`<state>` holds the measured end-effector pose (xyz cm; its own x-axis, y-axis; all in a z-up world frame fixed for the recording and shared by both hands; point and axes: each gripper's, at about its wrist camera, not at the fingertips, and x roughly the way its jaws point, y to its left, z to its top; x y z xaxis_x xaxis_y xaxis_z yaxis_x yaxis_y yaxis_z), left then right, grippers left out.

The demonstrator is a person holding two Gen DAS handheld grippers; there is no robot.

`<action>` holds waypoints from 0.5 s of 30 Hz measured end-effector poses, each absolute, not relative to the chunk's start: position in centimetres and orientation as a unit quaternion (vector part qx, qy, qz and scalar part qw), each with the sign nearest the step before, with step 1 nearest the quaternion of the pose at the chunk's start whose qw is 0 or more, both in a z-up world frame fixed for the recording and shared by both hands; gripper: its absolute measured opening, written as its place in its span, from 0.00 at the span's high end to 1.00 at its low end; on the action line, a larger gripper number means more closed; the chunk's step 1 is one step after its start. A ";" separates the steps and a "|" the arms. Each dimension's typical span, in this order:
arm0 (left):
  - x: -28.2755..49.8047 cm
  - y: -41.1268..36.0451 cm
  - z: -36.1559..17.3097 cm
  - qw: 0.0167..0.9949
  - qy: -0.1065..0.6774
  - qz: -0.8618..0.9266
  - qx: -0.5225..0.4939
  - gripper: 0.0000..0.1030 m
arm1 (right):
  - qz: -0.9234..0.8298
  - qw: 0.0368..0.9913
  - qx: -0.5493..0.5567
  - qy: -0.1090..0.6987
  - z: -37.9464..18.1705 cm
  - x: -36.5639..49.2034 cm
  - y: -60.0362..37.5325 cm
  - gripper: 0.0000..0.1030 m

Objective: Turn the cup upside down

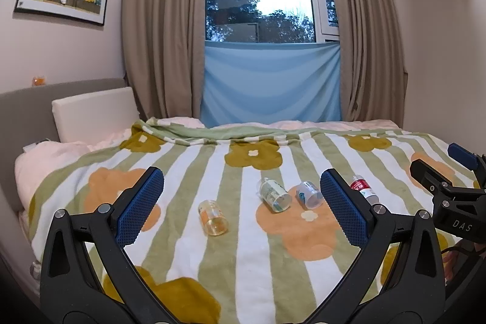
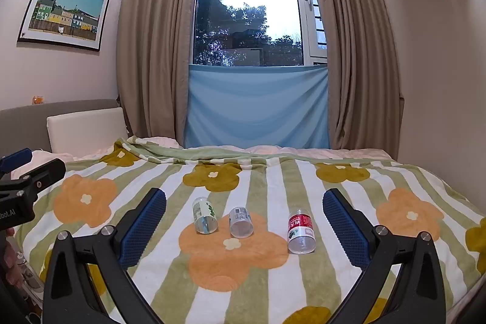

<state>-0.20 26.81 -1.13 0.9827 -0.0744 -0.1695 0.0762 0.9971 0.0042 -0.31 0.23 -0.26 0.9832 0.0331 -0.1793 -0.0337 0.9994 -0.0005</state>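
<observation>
Several small clear plastic cups lie on their sides on a striped, flowered blanket [image 1: 249, 233]. In the left wrist view I see an orange-labelled cup [image 1: 212, 217], a green-labelled cup [image 1: 274, 195], a blue-labelled cup [image 1: 309, 195] and a red-labelled cup [image 1: 363, 187]. The right wrist view shows the green cup [image 2: 205, 215], the grey-blue cup [image 2: 240, 222] and the red cup [image 2: 300, 231]. My left gripper [image 1: 240, 208] is open and empty, above the bed in front of the cups. My right gripper [image 2: 244, 228] is open and empty, likewise short of the cups.
The bed has a white pillow [image 1: 94, 114] and grey headboard [image 1: 27, 108] at the left. Beige curtains [image 1: 161, 29] and a blue cloth [image 1: 272, 81] hang at the window beyond. The right gripper's body [image 1: 449, 190] shows at the right edge of the left view.
</observation>
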 end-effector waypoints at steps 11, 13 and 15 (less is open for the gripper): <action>-0.2 26.8 -1.0 0.996 0.082 -0.034 0.008 0.00 | 0.016 0.996 -0.003 0.089 -0.1 -0.2 0.3 0.00; -0.3 26.8 -0.8 0.996 0.080 -0.033 0.008 0.00 | 0.017 0.996 -0.002 0.090 0.0 -0.2 0.3 0.00; -0.3 26.8 -0.7 0.996 0.080 -0.032 0.007 0.00 | 0.018 0.996 -0.002 0.090 0.0 -0.2 0.3 0.00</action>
<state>-0.33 26.82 -0.69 0.9853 -0.0618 -0.1591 0.0640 0.9979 0.0085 -0.17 0.28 -0.01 0.9832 0.0357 -0.1789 -0.0366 0.9993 -0.0015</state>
